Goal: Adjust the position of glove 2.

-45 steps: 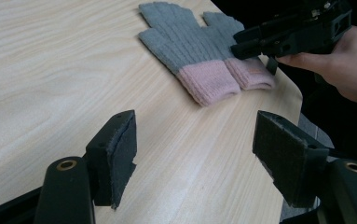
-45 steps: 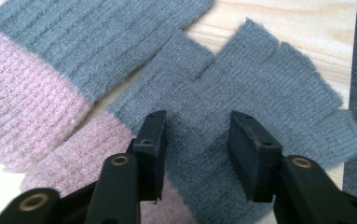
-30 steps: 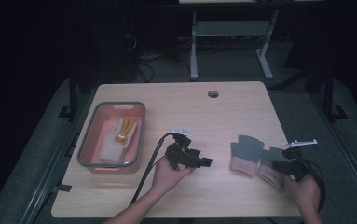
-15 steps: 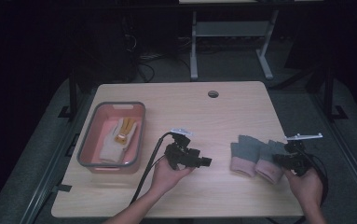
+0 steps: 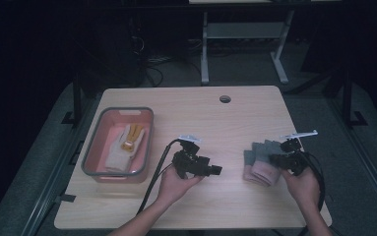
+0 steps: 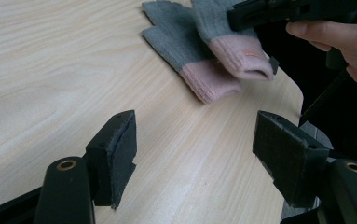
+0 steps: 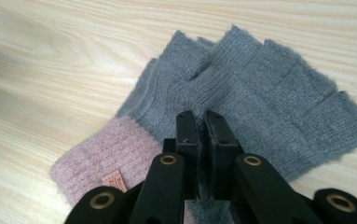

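Across the wooden table (image 5: 196, 118), a pink bin (image 5: 93, 156) holding a pale glove (image 5: 122, 147) sits well off to the far side of the left gripper (image 5: 214, 170), whose jaws stand apart with nothing between them — only bare tabletop lies under the pads. Directly beneath the right gripper (image 5: 274, 159) lie the grey-and-pink fingerless gloves (image 7: 241, 93), one stacked on the other; its jaws are pinched together on the knit of the upper glove, just above the pink cuff.
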